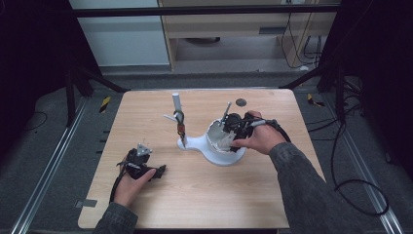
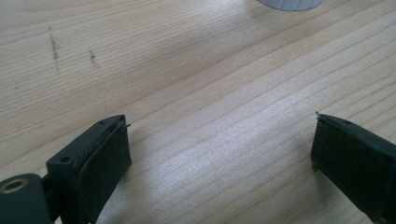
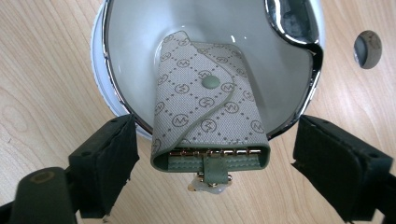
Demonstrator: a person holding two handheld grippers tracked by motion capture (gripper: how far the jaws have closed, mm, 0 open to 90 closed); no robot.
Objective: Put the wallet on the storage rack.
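Work in hand: you are at the white bowl [image 3: 116, 42] with your right tool [image 3: 212, 154], dealing with the patterned key case [image 3: 205, 116] that lies in it.
Key case: it rests tilted inside the bowl, its snap flap shut, its lower end with the row of metal hooks sticking out over the chrome rim toward your tool.
Right tool: its jaws stand wide, one on either side of the key case's protruding end, touching nothing as far as the right gripper view shows. In the high view your right hand [image 1: 260, 139] holds it just over the bowl.
Left tool: your left tool [image 1: 146, 168] rests low over the bare desk [image 2: 187, 70], near the front left, well apart from the bowl. Its jaws are wide and hold nothing.
Progress: by my reading the case is either just set down or about to be picked up; I cannot tell which. Nothing is gripped at this moment.
What is left: if you mean to lift it, close on the protruding end; if you have placed it, draw the tool back clear of the rim.
Bowl contents: the key case, with a chrome-edged piece [image 3: 292, 21] at the far rim.
Stand: the bowl's white base carries an upright post [image 1: 177, 105] with something hung on it, too small to name.
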